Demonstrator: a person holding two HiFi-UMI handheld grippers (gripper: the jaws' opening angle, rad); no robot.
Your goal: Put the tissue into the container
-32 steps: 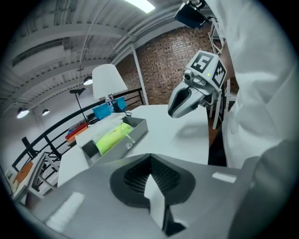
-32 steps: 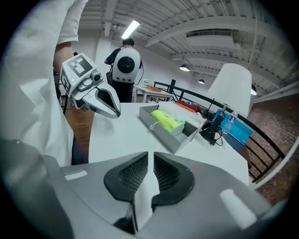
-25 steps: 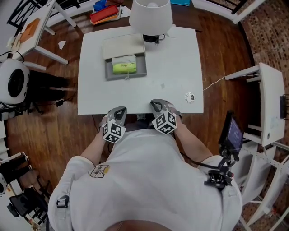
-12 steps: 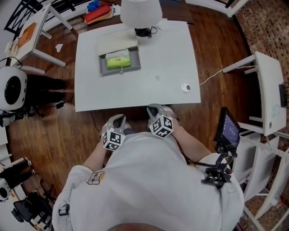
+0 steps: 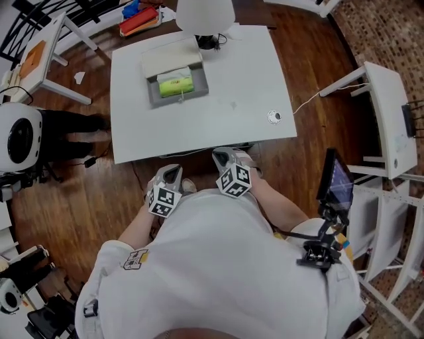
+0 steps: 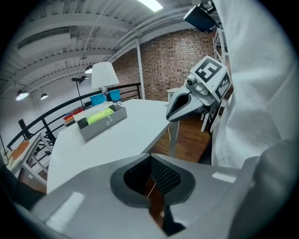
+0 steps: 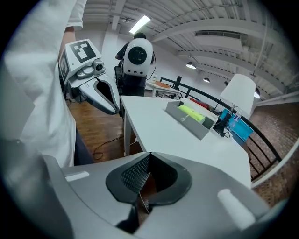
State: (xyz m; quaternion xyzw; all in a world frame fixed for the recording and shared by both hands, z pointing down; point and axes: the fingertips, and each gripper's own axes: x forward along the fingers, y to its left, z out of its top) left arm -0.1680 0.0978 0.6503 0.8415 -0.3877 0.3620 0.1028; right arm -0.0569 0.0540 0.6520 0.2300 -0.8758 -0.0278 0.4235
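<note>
A grey container (image 5: 173,85) sits at the far side of the white table (image 5: 225,99), holding a yellow-green tissue pack (image 5: 175,84) with a white pad behind it. The container (image 6: 100,122) and pack (image 6: 99,115) also show in the left gripper view, and the same container (image 7: 189,122) and pack (image 7: 190,112) in the right gripper view. Both grippers hover off the table's near edge, close to the person's body. The left gripper (image 5: 173,173) (image 6: 150,186) is shut and empty. The right gripper (image 5: 220,157) (image 7: 140,186) is shut and empty too. Each sees the other: the right gripper (image 6: 171,115), the left gripper (image 7: 113,108).
A white lamp (image 5: 204,13) stands behind the container. A small round object (image 5: 274,117) with a cable lies near the table's right edge. A white round machine (image 5: 20,136) stands at the left, a side table (image 5: 391,119) and a screen on a stand (image 5: 334,189) at the right.
The person has stepped back: both grippers have left the table's near edge and now hang over the wooden floor, with the container farther away. Both stay shut.
</note>
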